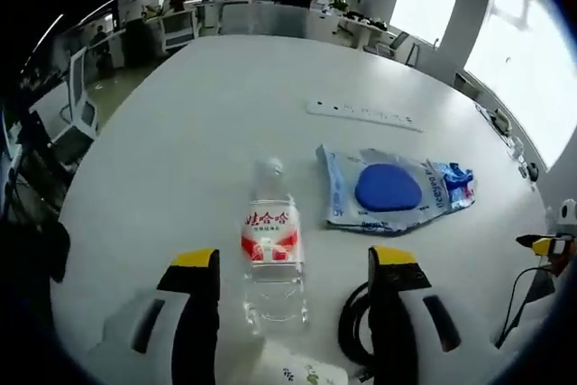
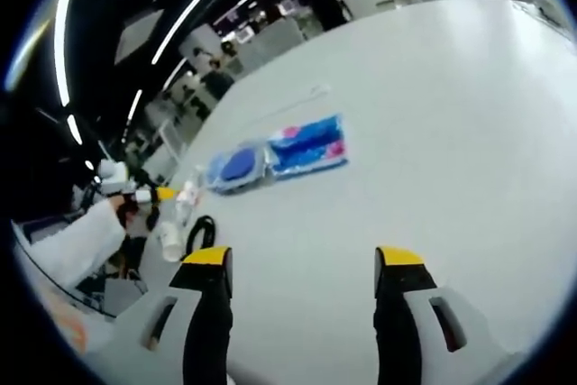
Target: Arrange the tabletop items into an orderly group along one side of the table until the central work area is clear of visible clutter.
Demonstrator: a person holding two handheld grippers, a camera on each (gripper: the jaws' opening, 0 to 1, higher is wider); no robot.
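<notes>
A clear water bottle (image 1: 270, 250) with a red and white label lies on its side on the white table (image 1: 216, 114). My left gripper (image 1: 294, 261) is open, and in its view the bottle's lower half lies between the two yellow-tipped jaws; I cannot tell whether they touch it. To the right lies a clear bag (image 1: 392, 191) holding a blue round pad, with blue and red print. My right gripper (image 2: 304, 259) is open over bare table with nothing between its jaws. Far to its left lie the bag (image 2: 270, 158) and the bottle (image 2: 187, 197).
A white power strip (image 1: 365, 115) lies beyond the bag. A black cable loop (image 1: 350, 331) and a small white packet (image 1: 302, 372) lie near the left jaws. A white sleeve (image 2: 77, 250) shows at the left table edge. Office desks and chairs stand behind.
</notes>
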